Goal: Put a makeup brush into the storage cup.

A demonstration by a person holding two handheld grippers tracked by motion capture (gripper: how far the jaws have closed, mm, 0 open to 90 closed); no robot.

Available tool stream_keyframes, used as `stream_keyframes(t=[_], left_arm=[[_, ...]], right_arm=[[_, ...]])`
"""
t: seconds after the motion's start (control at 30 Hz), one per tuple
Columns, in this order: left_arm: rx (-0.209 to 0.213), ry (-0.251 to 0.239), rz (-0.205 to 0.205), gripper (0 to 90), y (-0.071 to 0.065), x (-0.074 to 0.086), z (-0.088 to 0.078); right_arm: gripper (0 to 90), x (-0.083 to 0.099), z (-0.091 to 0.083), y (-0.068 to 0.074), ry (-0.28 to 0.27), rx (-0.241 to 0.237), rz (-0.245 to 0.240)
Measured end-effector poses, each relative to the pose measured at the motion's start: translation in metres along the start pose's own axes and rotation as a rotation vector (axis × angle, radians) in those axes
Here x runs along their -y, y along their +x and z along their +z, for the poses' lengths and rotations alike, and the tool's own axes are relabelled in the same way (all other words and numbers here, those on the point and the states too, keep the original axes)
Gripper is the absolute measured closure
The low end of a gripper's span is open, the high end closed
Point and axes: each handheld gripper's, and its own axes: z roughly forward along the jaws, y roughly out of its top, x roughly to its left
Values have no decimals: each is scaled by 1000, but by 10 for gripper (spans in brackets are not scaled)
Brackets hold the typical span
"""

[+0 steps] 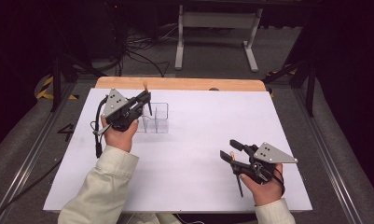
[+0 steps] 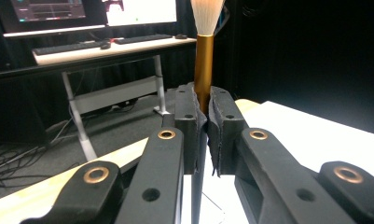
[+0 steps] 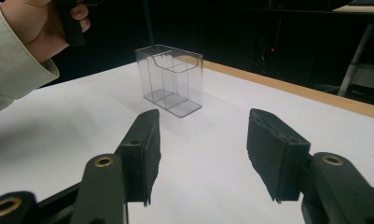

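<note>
At the upper left of the high view I hold the left tongs (image 1: 145, 100) clamped on a brush (image 2: 204, 56), gold ferrule and pale bristles upright, above the clear, divided plastic organizer (image 1: 155, 117). My right tongs (image 1: 231, 150) stand apart at lower right over the white worktop (image 1: 198, 140).

The brush (image 2: 204, 56) loses its bristle tip at the top edge, its handle hidden between the claw's pads.
</note>
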Motion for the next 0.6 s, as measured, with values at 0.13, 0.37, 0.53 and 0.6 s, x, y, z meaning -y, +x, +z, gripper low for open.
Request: stream_keyframes(t=[0.13, 0.37, 0.53, 0.6], left_arm=[[-22, 1, 14, 829, 1, 0, 1], [-46, 3, 30, 829, 3, 1, 2], [-55, 12, 28, 829, 6, 3, 4], [-57, 20, 19, 829, 9, 4, 5]], right_arm=[[451, 0, -1, 0, 6, 3, -1], [451, 1, -2, 0, 4, 9, 2], [450, 1, -3, -1, 5, 9, 4], [450, 1, -3, -1, 7, 9, 5]])
